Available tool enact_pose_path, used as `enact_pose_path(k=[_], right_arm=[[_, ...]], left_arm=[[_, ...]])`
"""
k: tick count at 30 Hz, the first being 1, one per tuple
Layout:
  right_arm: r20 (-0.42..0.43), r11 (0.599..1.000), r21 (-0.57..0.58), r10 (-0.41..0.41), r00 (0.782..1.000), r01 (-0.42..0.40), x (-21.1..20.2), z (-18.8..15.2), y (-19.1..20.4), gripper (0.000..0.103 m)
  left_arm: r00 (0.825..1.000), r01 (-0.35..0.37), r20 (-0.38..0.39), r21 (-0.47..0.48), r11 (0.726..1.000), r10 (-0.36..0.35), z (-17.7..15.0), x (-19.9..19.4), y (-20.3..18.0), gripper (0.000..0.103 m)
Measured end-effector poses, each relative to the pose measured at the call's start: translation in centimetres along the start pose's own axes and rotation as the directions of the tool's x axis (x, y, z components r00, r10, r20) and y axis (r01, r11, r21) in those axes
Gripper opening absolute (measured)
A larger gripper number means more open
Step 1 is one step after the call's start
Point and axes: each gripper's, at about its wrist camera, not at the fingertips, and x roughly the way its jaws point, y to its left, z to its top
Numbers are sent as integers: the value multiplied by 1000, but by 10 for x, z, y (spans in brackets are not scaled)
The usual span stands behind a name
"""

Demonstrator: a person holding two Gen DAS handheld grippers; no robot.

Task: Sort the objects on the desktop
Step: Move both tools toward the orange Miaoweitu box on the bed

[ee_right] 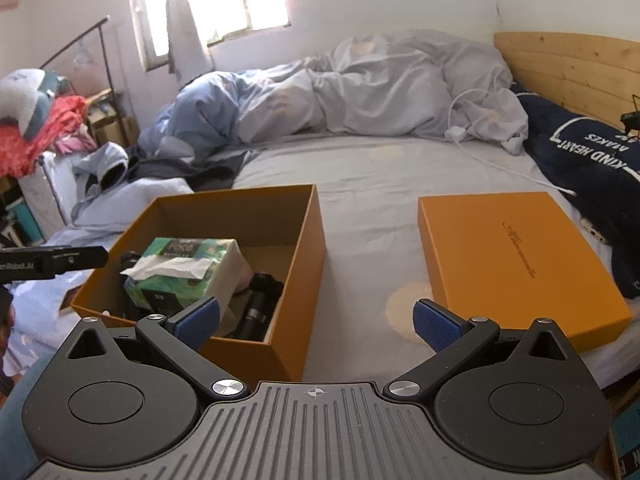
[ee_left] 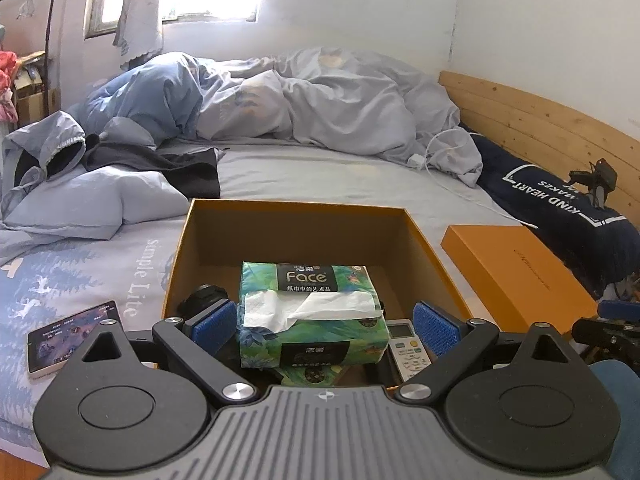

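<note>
Left wrist view: the left gripper (ee_left: 325, 322) hangs over the near end of the open orange cardboard box (ee_left: 434, 258) on the bed, jaws spread wide. Between its blue-padded fingers (ee_left: 214, 320) sits the green leaf-printed tissue pack (ee_left: 310, 312), a white tissue poking from its top. The left pad is right up against the pack's side; the right pad stands clear of it, so nothing is clamped. The pack lies inside the box, on top of a second green pack. Just right of it in the box there's a white remote control with a small screen (ee_left: 407, 344), and at the left a black cylindrical object (ee_left: 202, 296) peeks past the finger. Outside the box, on the printed grey-blue bedsheet (ee_left: 100, 268), a smartphone with a lit screen (ee_left: 74, 334) lies near the left wall. The flat orange box lid (ee_left: 516, 276) rests to the right, well apart.

Over to the right wrist view: the right gripper (ee_right: 316, 322) is wide open too and holding nothing, poised above the sheet between box (ee_right: 308, 248) and lid (ee_right: 516, 260). From here the tissue pack (ee_right: 184, 270) shows in the box's left half, a black flashlight-like cylinder (ee_right: 256, 308) beside it. A rumpled grey duvet (ee_right: 380, 84) fills the far end of the bed.
</note>
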Motion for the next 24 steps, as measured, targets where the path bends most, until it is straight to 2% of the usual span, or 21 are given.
enact_pose_path(k=[24], right_arm=[[-24,1000,5,-14,1000,14,3,-2,-5,103]], left_arm=[[1000,6,-13,45,999,-5,-1,5,-10,100]])
